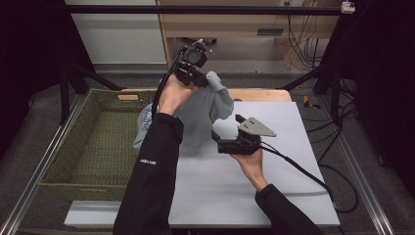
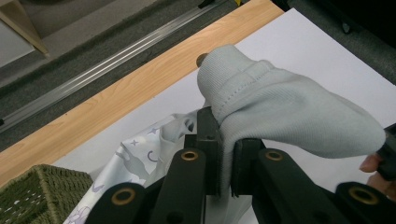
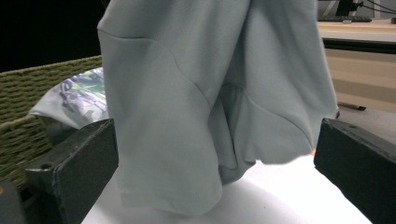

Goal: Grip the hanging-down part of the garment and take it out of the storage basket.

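One grey garment point(image 1: 208, 115), plain knit with a ribbed, stitched hem: lifted off the table, its hem pinched between the jaws of the left gripper point(image 1: 195, 77), the rest draping down below and in front of that gripper toward the white sheet point(image 1: 284, 147).

Left gripper: one, jaws closed tight on the garment's hem.

Right gripper point(image 1: 230, 139): one, jaws spread wide and gripping nothing; the hanging garment sits just ahead of them, between the two tips in the right gripper view.

One patterned cloth point(image 2: 140, 161), pale with stars and crescents, lying below the left gripper against the basket; its print is not legible.

One woven green basket point(image 1: 73, 156), left of both grippers.

One black sleeve point(image 1: 151, 171) bearing small white lettering, too small to read.
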Action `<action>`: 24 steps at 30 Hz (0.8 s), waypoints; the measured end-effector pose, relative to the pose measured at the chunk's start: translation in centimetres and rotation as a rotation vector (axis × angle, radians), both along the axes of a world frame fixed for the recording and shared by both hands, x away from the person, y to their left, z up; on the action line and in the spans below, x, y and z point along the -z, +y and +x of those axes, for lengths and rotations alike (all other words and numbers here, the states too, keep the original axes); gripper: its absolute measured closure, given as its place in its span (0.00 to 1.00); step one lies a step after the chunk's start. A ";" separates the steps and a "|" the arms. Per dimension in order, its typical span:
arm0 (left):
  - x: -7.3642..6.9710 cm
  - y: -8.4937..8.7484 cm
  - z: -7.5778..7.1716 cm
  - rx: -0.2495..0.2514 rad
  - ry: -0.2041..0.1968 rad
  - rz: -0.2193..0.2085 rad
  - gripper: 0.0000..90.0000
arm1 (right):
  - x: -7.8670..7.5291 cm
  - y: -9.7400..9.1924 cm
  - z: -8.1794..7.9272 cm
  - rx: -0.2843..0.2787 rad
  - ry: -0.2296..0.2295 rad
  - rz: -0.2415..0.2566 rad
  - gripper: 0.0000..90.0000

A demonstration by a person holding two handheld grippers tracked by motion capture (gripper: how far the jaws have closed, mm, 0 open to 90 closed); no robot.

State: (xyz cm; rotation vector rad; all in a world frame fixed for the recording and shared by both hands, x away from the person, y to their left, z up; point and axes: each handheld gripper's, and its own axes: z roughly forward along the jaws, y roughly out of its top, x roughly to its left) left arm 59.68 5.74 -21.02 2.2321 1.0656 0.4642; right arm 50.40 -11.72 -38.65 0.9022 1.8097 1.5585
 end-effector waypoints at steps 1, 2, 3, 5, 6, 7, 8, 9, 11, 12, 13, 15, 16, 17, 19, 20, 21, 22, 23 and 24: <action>0.0 0.0 0.0 0.001 0.001 0.007 0.93 | 0.0 0.3 0.2 -0.006 0.000 0.005 0.00; 0.0 0.0 0.0 0.005 -0.001 0.013 0.93 | 0.0 0.6 0.5 -0.009 0.002 0.008 0.00; 0.0 0.0 0.0 0.005 0.000 0.012 0.93 | 0.0 0.9 0.8 -0.010 0.005 0.009 0.00; 0.0 -0.1 0.0 0.004 0.000 0.014 0.93 | 0.1 1.4 1.4 -0.015 0.002 -0.012 0.01; 0.0 -0.1 0.1 0.007 0.000 0.016 0.93 | 0.2 1.7 1.6 -0.020 0.003 -0.014 0.01; 0.0 -0.1 0.1 0.005 0.000 0.018 0.93 | 0.3 2.0 1.8 -0.019 0.005 -0.011 0.01; 0.0 -0.2 0.1 0.006 0.000 0.020 0.93 | 0.4 2.2 2.0 -0.022 0.012 -0.012 0.01; 0.0 -0.2 0.0 0.009 -0.002 0.020 0.93 | 0.5 2.5 2.2 -0.024 0.014 -0.013 0.01; 0.0 -0.3 0.0 0.009 -0.002 0.020 0.93 | 0.7 2.9 2.7 -0.023 0.009 -0.039 0.01; -0.1 -0.3 0.0 0.011 -0.001 0.024 0.93 | 0.7 3.1 2.9 -0.023 0.015 -0.033 0.01; -0.1 -0.3 0.0 0.011 -0.005 0.026 0.93 | 0.7 3.4 3.1 -0.025 0.028 -0.028 0.02; -0.1 -0.3 -0.1 0.008 -0.006 0.021 0.93 | 0.8 3.8 3.5 -0.022 0.029 -0.027 0.02; -0.2 -0.3 -0.1 0.008 -0.009 0.022 0.93 | 1.0 4.0 3.8 -0.028 0.009 -0.043 0.02; -0.2 -0.3 -0.2 0.008 -0.008 0.023 0.93 | 1.0 4.4 3.9 -0.026 0.021 -0.040 0.03; -0.2 -0.3 -0.2 0.012 -0.005 0.032 0.93 | 1.2 4.9 4.5 -0.021 0.016 -0.052 0.03; -0.3 -0.2 -0.2 0.015 -0.006 0.033 0.93 | 1.3 5.2 4.7 -0.023 0.022 -0.046 0.04; -0.3 -0.2 -0.3 0.015 -0.005 0.030 0.93 | 1.3 5.4 4.9 -0.024 0.025 -0.044 0.05; -0.3 -0.2 -0.3 0.015 -0.005 0.030 0.93 | 1.3 5.4 4.9 -0.024 0.025 -0.044 0.05; -0.3 -0.2 -0.4 0.013 -0.008 0.034 0.93 | 1.4 5.8 5.2 -0.024 0.032 -0.034 0.06; -0.3 -0.2 -0.4 0.013 -0.008 0.034 0.93 | 1.4 5.8 5.2 -0.024 0.032 -0.034 0.06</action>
